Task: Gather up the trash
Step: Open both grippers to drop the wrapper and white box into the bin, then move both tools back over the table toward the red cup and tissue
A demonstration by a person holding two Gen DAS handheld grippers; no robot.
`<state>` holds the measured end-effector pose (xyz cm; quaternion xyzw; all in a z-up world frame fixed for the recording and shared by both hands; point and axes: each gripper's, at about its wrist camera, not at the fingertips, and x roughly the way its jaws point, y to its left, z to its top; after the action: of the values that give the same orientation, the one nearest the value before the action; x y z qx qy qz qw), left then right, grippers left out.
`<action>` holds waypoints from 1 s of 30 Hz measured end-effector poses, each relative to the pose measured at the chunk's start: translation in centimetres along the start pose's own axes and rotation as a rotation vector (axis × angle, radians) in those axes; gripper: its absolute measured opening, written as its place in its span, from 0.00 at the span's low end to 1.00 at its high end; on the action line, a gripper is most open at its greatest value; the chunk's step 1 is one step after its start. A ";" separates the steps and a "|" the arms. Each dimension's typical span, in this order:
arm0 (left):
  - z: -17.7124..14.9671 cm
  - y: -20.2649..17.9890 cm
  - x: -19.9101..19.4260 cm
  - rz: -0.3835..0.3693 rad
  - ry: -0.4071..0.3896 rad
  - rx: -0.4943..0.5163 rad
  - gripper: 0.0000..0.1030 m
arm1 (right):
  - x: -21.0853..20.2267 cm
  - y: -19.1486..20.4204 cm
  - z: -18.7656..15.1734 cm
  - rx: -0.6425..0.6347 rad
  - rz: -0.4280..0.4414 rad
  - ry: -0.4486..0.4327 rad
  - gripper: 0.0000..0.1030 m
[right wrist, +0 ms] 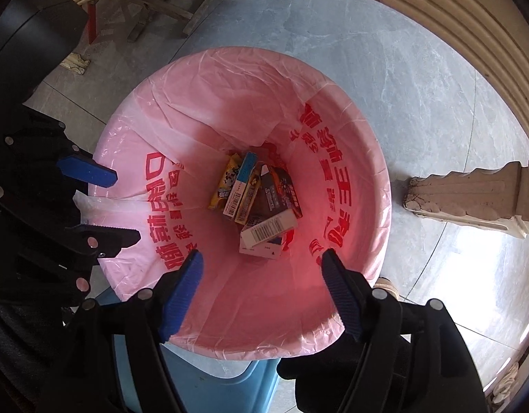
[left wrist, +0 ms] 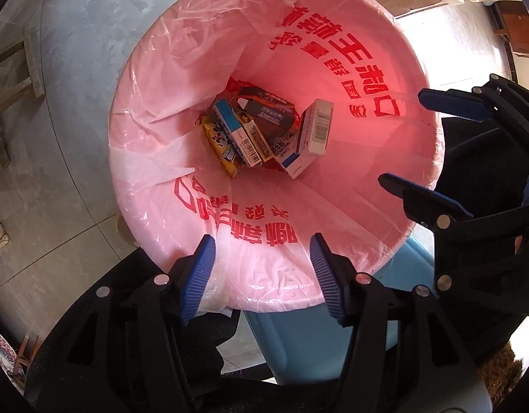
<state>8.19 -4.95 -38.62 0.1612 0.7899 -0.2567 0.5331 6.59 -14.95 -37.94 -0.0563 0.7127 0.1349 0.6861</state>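
Observation:
A blue bin (left wrist: 298, 340) lined with a pink bag (left wrist: 367, 186) printed with red characters fills both views, seen from above. At its bottom lie several small boxes and wrappers (left wrist: 261, 130), among them a white barcode box (left wrist: 316, 127) and a yellow snack wrapper (left wrist: 219, 148). The pile also shows in the right wrist view (right wrist: 261, 192). My left gripper (left wrist: 262, 275) is open and empty over the bin's near rim. My right gripper (right wrist: 261, 292) is open and empty above the bag (right wrist: 230, 103). Each gripper shows in the other's view, the right one (left wrist: 426, 137) and the left one (right wrist: 116, 206).
Grey marble tile floor (left wrist: 75, 69) surrounds the bin. A carved beige furniture leg (right wrist: 471, 199) stands at right, and a curved ribbed table edge (right wrist: 453, 10) arcs above. Wooden chair legs (right wrist: 161, 10) stand at the back left.

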 end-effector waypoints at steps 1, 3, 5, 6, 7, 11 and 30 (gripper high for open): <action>0.0 0.0 -0.1 0.000 -0.001 -0.002 0.56 | 0.0 -0.1 0.0 0.001 0.001 0.001 0.69; -0.2 0.0 -0.1 -0.003 -0.005 -0.002 0.56 | 0.0 -0.1 0.0 0.004 0.001 0.001 0.69; -0.2 0.0 -0.2 0.000 -0.007 -0.003 0.57 | 0.0 -0.1 0.0 0.004 0.004 0.001 0.69; -0.3 0.0 -0.2 0.001 -0.007 -0.003 0.58 | 0.0 -0.1 0.0 0.003 0.003 0.001 0.69; -0.2 0.1 -0.2 0.001 -0.007 -0.003 0.58 | 0.0 -0.1 0.0 0.003 0.002 0.001 0.69; -0.3 0.2 -0.5 0.005 -0.014 -0.004 0.59 | -0.1 0.0 0.0 0.004 0.004 0.000 0.69; -6.0 -1.6 -13.3 0.117 -0.187 -0.053 0.60 | -14.5 1.4 -1.6 -0.122 0.013 -0.183 0.74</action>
<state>7.85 -2.51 -24.11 0.1683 0.7325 -0.2178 0.6227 5.44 -15.55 -23.33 -0.0807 0.6380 0.1871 0.7426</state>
